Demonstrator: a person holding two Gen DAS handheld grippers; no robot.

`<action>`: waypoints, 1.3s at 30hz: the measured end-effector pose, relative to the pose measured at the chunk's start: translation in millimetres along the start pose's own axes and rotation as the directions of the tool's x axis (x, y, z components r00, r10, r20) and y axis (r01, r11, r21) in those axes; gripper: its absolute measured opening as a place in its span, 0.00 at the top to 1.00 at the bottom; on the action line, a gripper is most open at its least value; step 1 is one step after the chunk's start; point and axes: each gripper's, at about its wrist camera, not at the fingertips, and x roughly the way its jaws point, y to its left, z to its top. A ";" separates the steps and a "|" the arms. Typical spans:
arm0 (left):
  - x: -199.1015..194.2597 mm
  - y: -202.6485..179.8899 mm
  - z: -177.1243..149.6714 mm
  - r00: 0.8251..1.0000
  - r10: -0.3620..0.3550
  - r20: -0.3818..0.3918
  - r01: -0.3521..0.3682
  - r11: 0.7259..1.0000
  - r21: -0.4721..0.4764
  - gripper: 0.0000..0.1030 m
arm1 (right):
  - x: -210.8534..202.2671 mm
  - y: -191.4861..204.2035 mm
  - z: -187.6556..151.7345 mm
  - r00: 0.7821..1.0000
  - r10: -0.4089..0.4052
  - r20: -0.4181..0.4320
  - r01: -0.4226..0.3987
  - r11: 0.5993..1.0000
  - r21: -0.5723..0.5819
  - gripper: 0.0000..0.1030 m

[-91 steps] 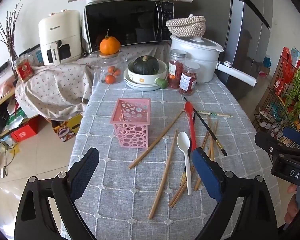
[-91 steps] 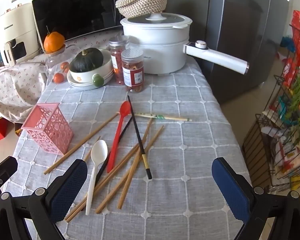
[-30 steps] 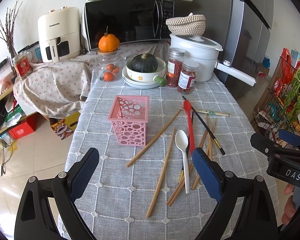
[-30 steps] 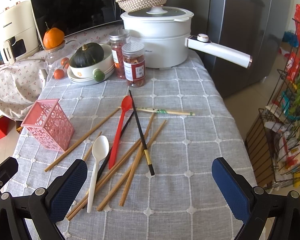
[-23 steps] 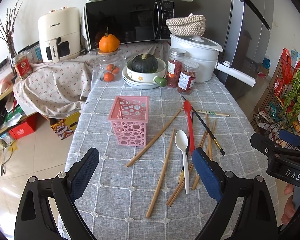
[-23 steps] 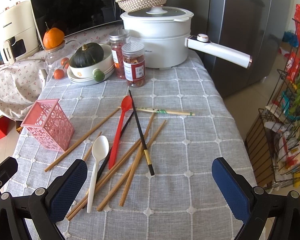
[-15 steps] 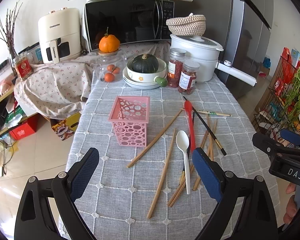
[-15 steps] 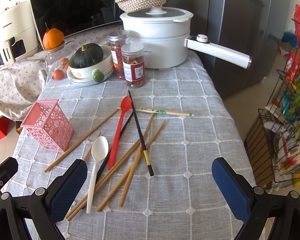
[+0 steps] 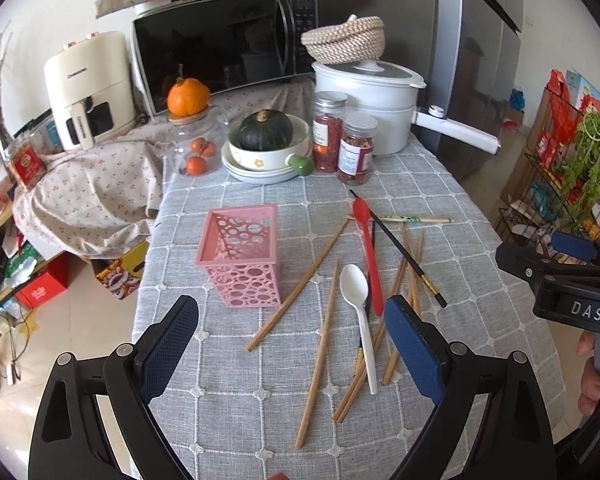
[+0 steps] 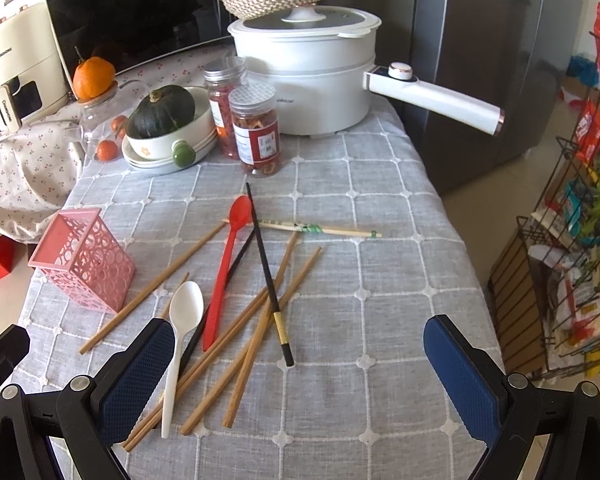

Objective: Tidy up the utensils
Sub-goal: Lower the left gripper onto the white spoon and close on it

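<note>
A pink perforated holder (image 9: pixel 242 254) (image 10: pixel 85 261) stands upright and empty on the grey checked tablecloth (image 9: pixel 228 372). To its right lie several wooden chopsticks (image 9: pixel 320 344) (image 10: pixel 256 344), a white spoon (image 9: pixel 360 316) (image 10: pixel 180 344), a red spoon (image 9: pixel 369 254) (image 10: pixel 226 268) and a black chopstick (image 9: pixel 398 248) (image 10: pixel 269 276). My left gripper (image 9: pixel 292 352) is open and empty above the near table edge. My right gripper (image 10: pixel 296 380) is open and empty, above the near ends of the chopsticks; it also shows in the left wrist view (image 9: pixel 572 276).
At the back stand a white pot (image 9: pixel 374 108) with a long handle (image 10: pixel 432 96), two jars (image 9: pixel 342 144), a bowl with a green squash (image 9: pixel 266 140), a glass jar (image 9: pixel 192 140) topped by an orange, and a microwave (image 9: pixel 224 48). A wire rack (image 10: pixel 572 240) stands right of the table.
Both grippers stay open and empty. Both views have shifted slightly, the utensils sitting a little lower in frame than a second ago. Nothing on the table has moved.
</note>
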 end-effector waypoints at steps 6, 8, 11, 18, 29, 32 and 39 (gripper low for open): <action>27.5 -9.7 20.3 0.990 -0.120 -0.079 0.119 0.993 -0.021 0.16 | 13.7 -21.7 9.9 0.999 -0.007 -0.036 0.007 1.000 0.018 0.01; 44.3 -18.4 23.4 0.979 -0.157 -0.132 0.156 0.988 -0.017 0.30 | 18.4 -31.6 11.7 0.999 -0.004 -0.048 0.005 0.999 0.040 0.01; 74.4 -30.9 23.4 0.958 -0.188 -0.216 0.187 0.982 -0.026 0.48 | 24.5 -48.6 13.7 0.998 0.024 -0.063 -0.018 0.995 0.100 0.01; 141.8 -48.8 15.7 0.910 -0.174 -0.375 0.161 0.985 -0.066 0.61 | 38.3 -70.3 14.3 0.992 0.072 -0.107 -0.052 0.982 0.180 0.04; 178.2 -47.2 12.3 0.905 -0.107 -0.411 0.083 0.994 -0.077 0.72 | 41.2 -68.6 14.6 0.991 0.082 -0.107 -0.065 0.985 0.159 0.05; 186.0 -43.0 15.5 0.906 -0.111 -0.407 0.082 0.993 -0.088 0.74 | 41.9 -66.9 14.2 0.991 0.081 -0.109 -0.063 0.986 0.154 0.05; 197.9 -36.1 16.7 0.908 -0.122 -0.401 0.088 0.991 -0.102 0.94 | 45.4 -66.9 13.3 0.990 0.082 -0.117 -0.062 0.985 0.160 0.05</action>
